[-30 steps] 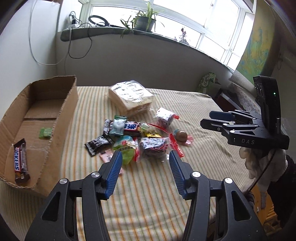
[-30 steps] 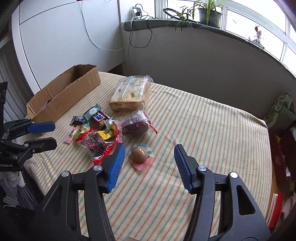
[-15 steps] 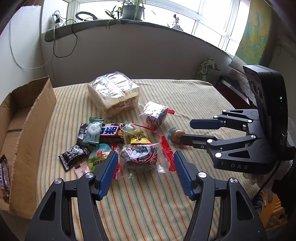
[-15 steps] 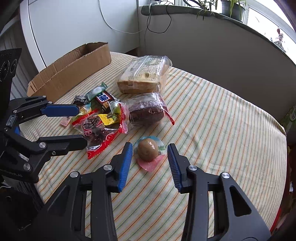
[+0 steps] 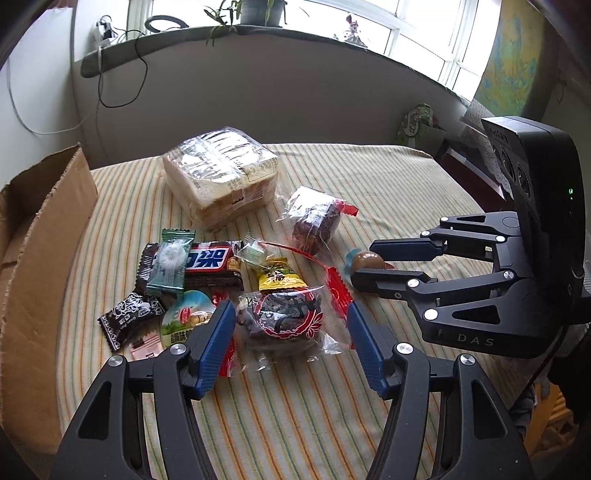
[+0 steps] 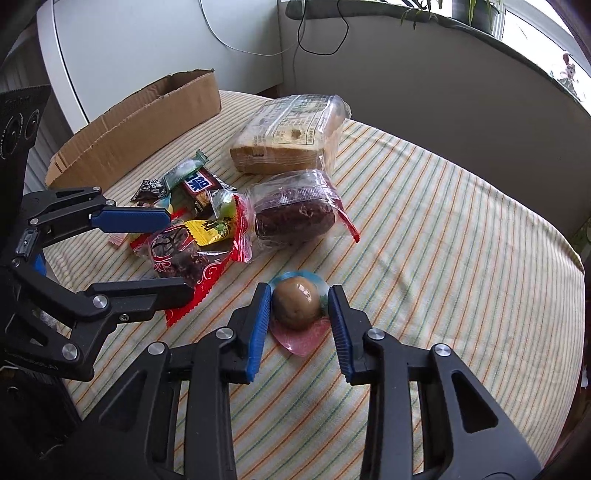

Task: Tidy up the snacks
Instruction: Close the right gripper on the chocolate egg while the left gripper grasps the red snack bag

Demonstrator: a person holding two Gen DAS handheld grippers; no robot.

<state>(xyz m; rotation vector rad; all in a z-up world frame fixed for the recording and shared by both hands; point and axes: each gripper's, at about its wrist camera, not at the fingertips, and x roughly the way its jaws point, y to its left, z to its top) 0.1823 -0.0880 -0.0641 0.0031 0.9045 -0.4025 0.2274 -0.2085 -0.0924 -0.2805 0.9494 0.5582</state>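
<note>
The right gripper [image 6: 297,306] sits low over the striped desk [image 6: 443,258], its blue fingers [image 6: 258,325] apart on either side of a wrapped egg [image 6: 297,308]; the pads are close to the egg, but whether they touch it cannot be told. The egg lies on the cloth, apart from the other snacks.

The left gripper [image 5: 291,343] is wide open, straddling a red-edged date pack [image 5: 282,323] that lies flat on the desk between its fingers [image 5: 214,343], not clamped. A round green-labelled packet [image 5: 184,319] lies partly behind the left finger, beside a small black sachet [image 5: 127,314].

Beyond these a yellow sweet [image 5: 280,278], a chocolate bar [image 5: 210,260] and a green-ended candy [image 5: 171,258] lie overlapping in a heap. Just past the heap is a clear bag with a dark cake [image 5: 314,221], and farther back a wrapped bread loaf [image 5: 221,177]. A cardboard box [image 5: 40,236] stands at the left edge of the desk, near the heap. At the far end a windowsill [image 5: 258,33] carries a potted plant [image 5: 255,11].
</note>
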